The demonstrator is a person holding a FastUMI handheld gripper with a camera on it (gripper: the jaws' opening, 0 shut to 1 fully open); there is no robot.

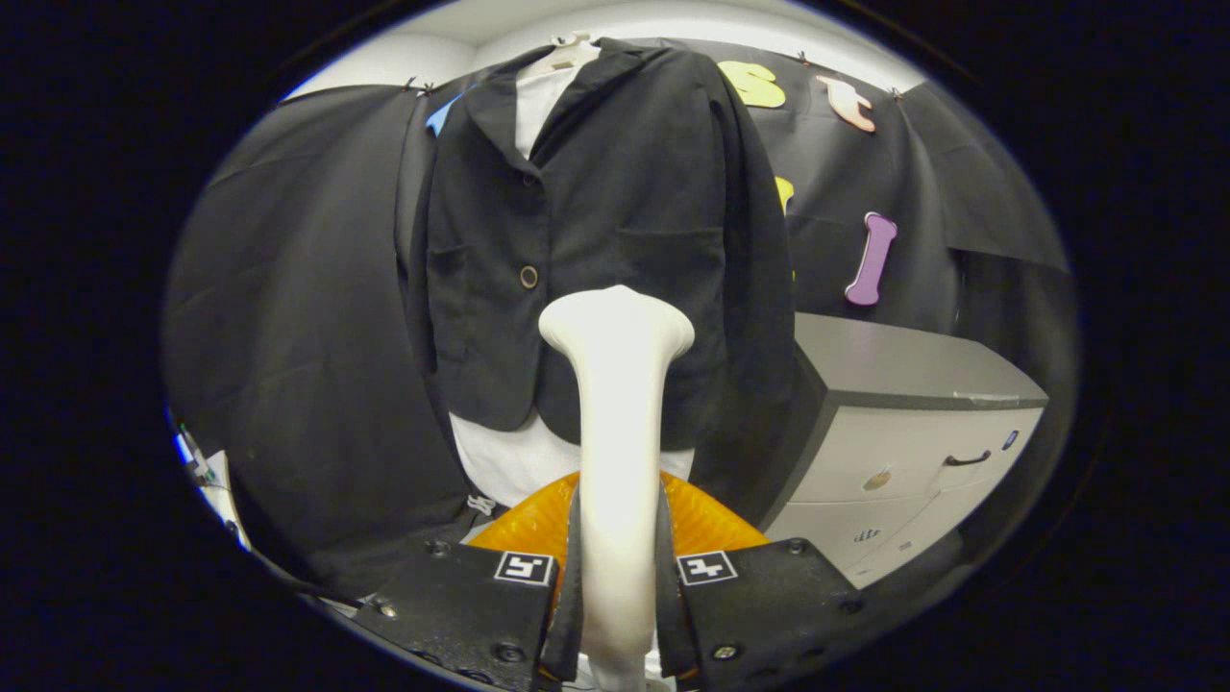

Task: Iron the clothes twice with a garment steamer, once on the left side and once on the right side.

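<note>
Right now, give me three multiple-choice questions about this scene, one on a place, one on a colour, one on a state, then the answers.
1. Where is the garment steamer's head?
A. in front of the black jacket's lower front
B. on top of the cabinet
C. inside a cabinet drawer

2. What colour is the steamer's handle?
A. purple
B. cream white
C. black

3. What is the tool doing?
A. open, holding nothing
B. shut on the steamer handle
C. shut on the jacket's sleeve

Answers:
1 A, the head stands against the jacket's hem area, beside the grey-topped cabinet.
2 B, the shaft is pale cream.
3 B, both fingers press on the handle's sides.
</note>
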